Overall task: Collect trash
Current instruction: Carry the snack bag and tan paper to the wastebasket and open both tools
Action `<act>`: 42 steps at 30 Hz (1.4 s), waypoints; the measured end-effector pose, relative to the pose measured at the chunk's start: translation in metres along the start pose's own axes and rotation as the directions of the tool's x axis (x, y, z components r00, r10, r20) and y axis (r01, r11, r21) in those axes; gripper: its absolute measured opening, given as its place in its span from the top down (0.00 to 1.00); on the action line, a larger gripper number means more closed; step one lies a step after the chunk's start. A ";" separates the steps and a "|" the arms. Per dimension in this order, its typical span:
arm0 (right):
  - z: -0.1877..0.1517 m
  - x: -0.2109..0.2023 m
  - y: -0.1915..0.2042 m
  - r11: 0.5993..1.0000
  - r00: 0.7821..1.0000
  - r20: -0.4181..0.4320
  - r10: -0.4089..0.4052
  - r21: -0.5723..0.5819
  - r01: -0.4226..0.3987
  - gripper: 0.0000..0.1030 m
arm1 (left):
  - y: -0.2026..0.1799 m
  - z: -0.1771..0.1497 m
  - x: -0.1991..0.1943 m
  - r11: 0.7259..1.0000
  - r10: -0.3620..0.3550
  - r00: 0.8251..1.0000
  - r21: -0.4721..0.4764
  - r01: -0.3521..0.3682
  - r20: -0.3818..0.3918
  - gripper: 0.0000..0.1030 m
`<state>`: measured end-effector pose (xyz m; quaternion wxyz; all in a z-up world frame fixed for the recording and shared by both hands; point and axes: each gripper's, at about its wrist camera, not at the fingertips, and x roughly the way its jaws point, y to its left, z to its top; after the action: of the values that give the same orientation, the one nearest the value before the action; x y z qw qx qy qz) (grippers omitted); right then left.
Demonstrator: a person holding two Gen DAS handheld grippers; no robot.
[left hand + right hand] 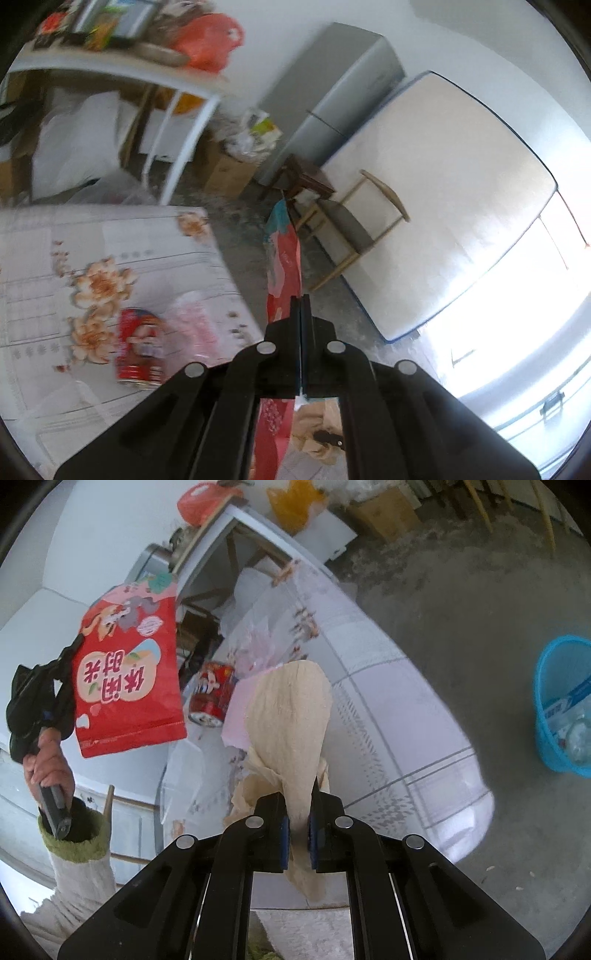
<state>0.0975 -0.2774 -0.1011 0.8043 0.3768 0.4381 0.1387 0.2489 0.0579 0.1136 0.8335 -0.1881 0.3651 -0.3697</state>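
My left gripper [301, 310] is shut on a red snack bag [284, 258], seen edge-on in the left wrist view and held in the air beside the table. The same bag [125, 679] shows flat in the right wrist view, with the left gripper [55, 686] at its left edge. My right gripper [298, 812] is shut on a crumpled beige paper napkin [291, 723] and holds it above the table. A red can [138, 349] lies on the flowered tablecloth [44, 258]; it also shows in the right wrist view [212, 694]. A clear plastic wrapper [199, 317] lies next to the can.
A blue basket [554, 701] holding plastic trash stands on the concrete floor to the right. A wooden chair [354, 229], a dark stool [306, 177], a grey fridge [340, 96], a leaning mattress [443, 199] and a cluttered white table [110, 70] stand around.
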 end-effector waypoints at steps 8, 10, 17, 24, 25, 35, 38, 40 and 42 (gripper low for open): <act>0.001 -0.078 -0.054 0.990 0.979 0.187 -0.084 0.125 0.061 0.94 | -0.078 -0.025 0.066 0.986 -0.103 0.991 0.123 0.113 -0.091 1.00; -0.002 -0.105 -0.081 0.977 0.962 0.236 -0.137 0.191 0.092 0.94 | -0.102 -0.037 0.098 0.978 -0.125 0.982 0.149 0.146 -0.140 1.00; -0.014 -0.153 -0.162 0.907 0.920 0.281 -0.272 0.394 0.148 0.94 | -0.168 -0.088 0.209 0.951 -0.110 0.961 0.253 0.175 -0.252 1.00; -0.014 -0.144 -0.224 0.850 0.923 0.254 -0.288 0.511 0.125 0.94 | -0.187 -0.142 0.323 0.967 -0.023 0.929 0.228 0.115 -0.368 1.00; -0.014 -0.145 -0.232 0.845 0.925 0.251 -0.286 0.521 0.121 0.94 | -0.188 -0.149 0.338 0.967 -0.010 0.926 0.231 0.105 -0.377 1.00; -0.021 -0.144 -0.263 0.806 0.932 0.221 -0.288 0.581 0.111 0.93 | -0.190 -0.192 0.429 0.931 0.071 0.922 0.356 0.075 -0.380 0.99; -0.026 -0.148 -0.264 0.795 0.931 0.213 -0.295 0.596 0.116 0.93 | -0.179 -0.205 0.457 0.913 0.135 0.909 0.406 0.040 -0.394 0.95; -0.030 -0.151 -0.265 0.789 0.931 0.212 -0.298 0.604 0.114 0.93 | -0.170 -0.214 0.468 0.889 0.217 0.895 0.457 -0.017 -0.389 0.92; -0.034 -0.153 -0.268 0.784 0.930 0.213 -0.301 0.611 0.114 0.93 | -0.158 -0.218 0.473 0.893 0.251 0.874 0.449 -0.043 -0.416 0.91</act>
<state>-0.0473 -0.5274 -0.2154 0.7147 0.5724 0.3718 -0.1526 0.2277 -0.4119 -0.1605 0.7687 0.1211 0.4774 -0.4081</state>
